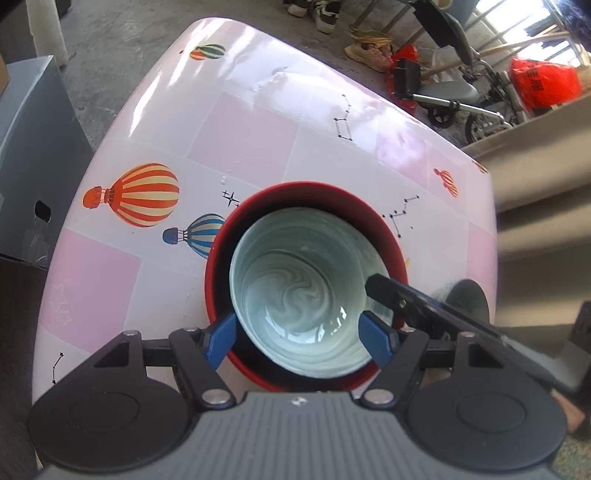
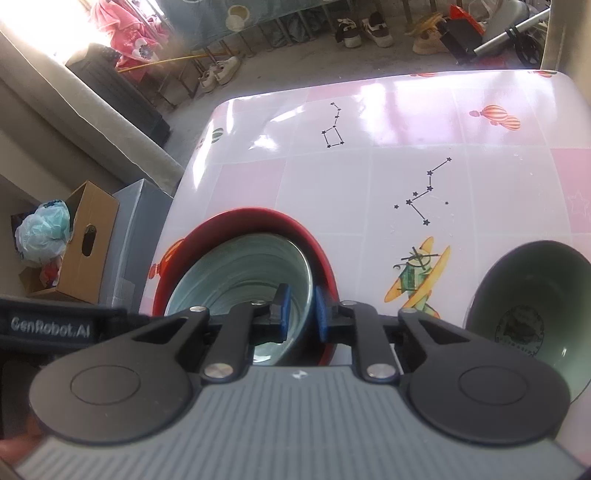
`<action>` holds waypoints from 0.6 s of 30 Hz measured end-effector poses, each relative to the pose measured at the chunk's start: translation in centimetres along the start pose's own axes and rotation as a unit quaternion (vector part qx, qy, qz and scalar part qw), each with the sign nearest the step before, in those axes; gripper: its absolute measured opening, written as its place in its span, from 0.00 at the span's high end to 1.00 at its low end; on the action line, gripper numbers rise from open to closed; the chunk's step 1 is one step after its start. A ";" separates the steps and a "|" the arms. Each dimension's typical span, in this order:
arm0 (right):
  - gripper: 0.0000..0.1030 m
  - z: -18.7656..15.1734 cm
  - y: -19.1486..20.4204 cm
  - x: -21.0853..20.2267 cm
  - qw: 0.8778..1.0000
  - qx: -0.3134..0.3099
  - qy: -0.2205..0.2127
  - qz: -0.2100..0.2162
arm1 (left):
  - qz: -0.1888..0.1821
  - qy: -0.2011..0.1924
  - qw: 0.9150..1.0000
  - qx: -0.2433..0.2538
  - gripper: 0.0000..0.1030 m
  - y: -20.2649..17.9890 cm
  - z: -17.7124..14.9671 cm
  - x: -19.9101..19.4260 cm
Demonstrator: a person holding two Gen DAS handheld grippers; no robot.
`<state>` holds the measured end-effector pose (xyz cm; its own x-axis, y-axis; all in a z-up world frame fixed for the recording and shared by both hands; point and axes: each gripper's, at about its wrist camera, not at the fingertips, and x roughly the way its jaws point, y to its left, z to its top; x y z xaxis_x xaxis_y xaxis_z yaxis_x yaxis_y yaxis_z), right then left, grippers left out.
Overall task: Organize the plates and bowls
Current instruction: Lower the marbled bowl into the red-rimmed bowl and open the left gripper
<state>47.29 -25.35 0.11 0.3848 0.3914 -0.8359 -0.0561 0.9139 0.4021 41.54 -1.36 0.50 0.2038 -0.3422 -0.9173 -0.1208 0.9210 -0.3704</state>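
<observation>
A pale green swirled bowl [image 1: 295,288] sits nested inside a red bowl [image 1: 303,192] on the pink-and-white checked table [image 1: 258,129]. My left gripper [image 1: 299,341] hovers over the near side of the pale bowl, open wide. Its blue pads [image 1: 221,339] stand apart from the bowl wall. My right gripper [image 2: 301,312] is shut on the right rim of the pale bowl [image 2: 236,273], one pad inside and one outside, within the red bowl [image 2: 258,218]. Its black finger [image 1: 388,291] shows in the left wrist view. A dark green bowl [image 2: 528,314] stands to the right.
The table's left edge drops to a grey box [image 2: 140,229] and a cardboard box [image 2: 88,240] with bags. Shoes [image 2: 369,26], a scooter [image 1: 454,96] and red bags [image 1: 543,81] lie on the floor beyond the far edge. A concrete step [image 1: 535,173] is at the right.
</observation>
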 end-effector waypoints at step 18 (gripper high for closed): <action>0.78 -1.4 -1.0 -6.3 0.997 0.004 -0.057 0.053 | -0.002 -0.111 0.988 0.107 0.22 0.5 -4.3 -4.8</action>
<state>43.67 -28.56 4.48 0.4795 0.4697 -0.7412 -0.0947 0.8674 0.4885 36.31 -0.02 4.11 0.4149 -0.3184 -0.8523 0.0836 0.9462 -0.3127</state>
